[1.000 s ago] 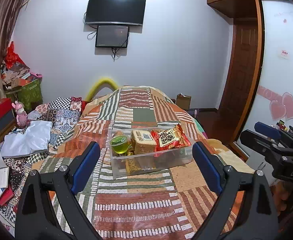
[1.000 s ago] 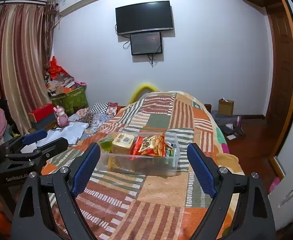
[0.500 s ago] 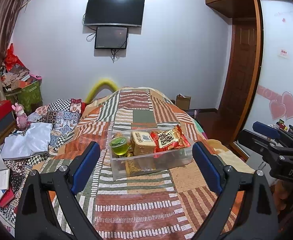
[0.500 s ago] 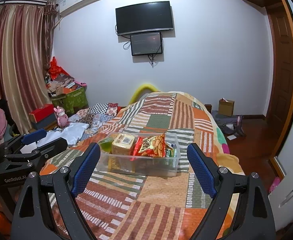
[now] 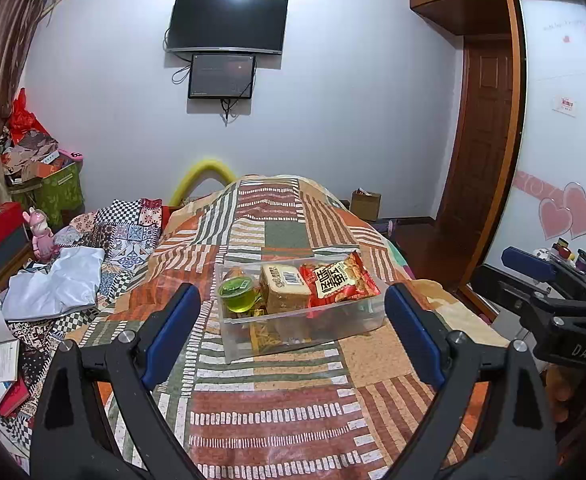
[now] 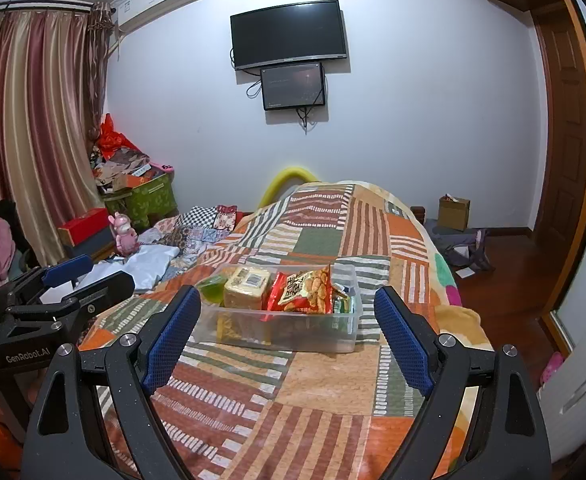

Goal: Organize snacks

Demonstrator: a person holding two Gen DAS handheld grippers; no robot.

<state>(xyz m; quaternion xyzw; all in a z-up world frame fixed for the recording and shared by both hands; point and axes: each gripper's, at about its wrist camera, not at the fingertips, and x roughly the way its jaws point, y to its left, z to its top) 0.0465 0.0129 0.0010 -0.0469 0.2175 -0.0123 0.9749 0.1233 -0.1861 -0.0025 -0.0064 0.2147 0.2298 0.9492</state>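
My left claw [image 5: 293, 328] and right claw [image 6: 289, 328] gape empty before the clear rectangular plastic bin [image 5: 305, 324] of crinkly snack packets [image 5: 339, 282] mid-bed on the patchwork quilt [image 5: 277, 408].

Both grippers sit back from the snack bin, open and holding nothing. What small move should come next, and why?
Probably ease the right gripper forward toward the red snack bag, which lies on top at the bin's right. Both it and the left gripper are open, empty and short of the bin, so nothing can be picked yet.
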